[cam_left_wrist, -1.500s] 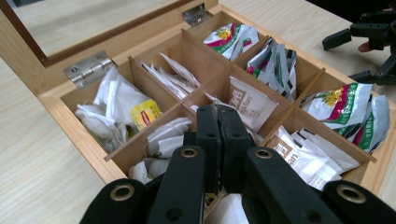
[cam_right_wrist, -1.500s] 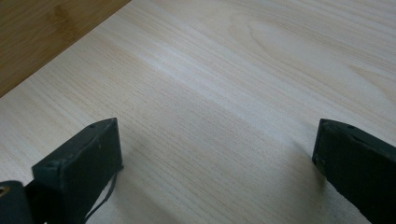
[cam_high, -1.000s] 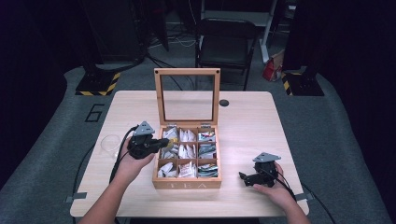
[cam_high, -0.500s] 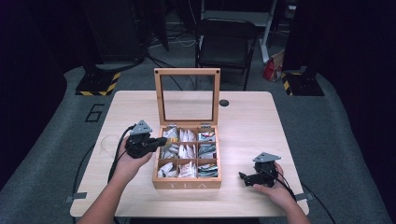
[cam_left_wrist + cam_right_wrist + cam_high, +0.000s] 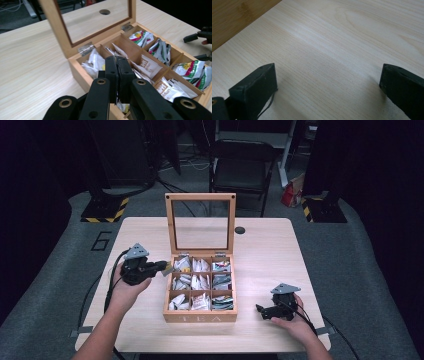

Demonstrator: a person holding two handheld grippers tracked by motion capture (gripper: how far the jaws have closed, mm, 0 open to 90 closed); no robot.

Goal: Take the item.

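An open wooden tea box stands mid-table, its glass lid upright at the back. Its compartments hold several tea sachets. My left gripper hovers at the box's left rim by the back-left compartment, shut on a thin white sachet. In the left gripper view the jaws press together over the box, and the sachet's white-and-yellow edge shows below them. My right gripper rests on the table right of the box, open; its jaws stand wide apart over bare wood.
A round cable hole sits in the table behind the lid. A dark chair stands beyond the far edge. Bare tabletop lies left of the box. The right gripper shows far off in the left gripper view.
My left gripper has drawn leftward and slightly up from over the back-left compartment, carrying the sachet with it. The right gripper has stayed put.
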